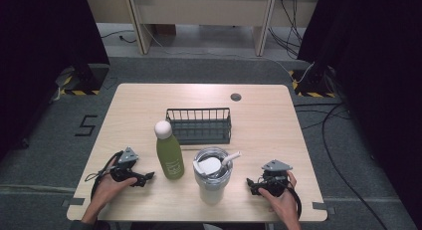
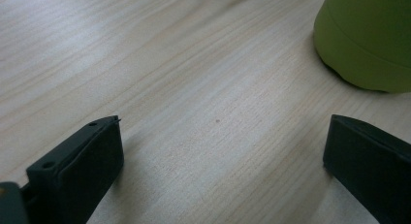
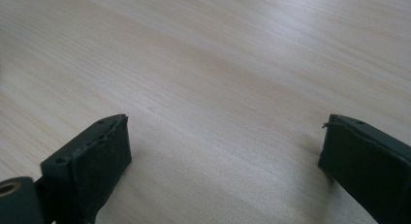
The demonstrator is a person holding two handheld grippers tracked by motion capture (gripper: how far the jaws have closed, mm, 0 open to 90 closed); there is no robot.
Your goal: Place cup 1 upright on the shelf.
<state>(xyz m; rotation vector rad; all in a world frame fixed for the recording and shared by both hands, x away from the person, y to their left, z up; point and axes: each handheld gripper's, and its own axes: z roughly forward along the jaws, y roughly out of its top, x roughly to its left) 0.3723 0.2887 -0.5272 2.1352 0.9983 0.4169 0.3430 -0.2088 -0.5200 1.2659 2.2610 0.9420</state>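
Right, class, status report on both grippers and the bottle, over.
Left gripper open, empty, beside green bottle. Right gripper open, empty, near lidded tumbler. Wire basket behind, nothing blocking.

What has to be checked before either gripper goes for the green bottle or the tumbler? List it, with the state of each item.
1. Left gripper open with nothing between its jaws: ok.
2. Right gripper open with nothing between its jaws: ok.
3. Green bottle upright, white cap on: ok.
4. Tumbler upright, lid and straw in place: ok; whether the lid is sealed, cannot tell.
5. Bottle and tumbler apart, so one can be gripped without knocking the other: ok, though the gap looks narrow in the high view.
6. Wire basket behind them holds nothing that shows: ok.
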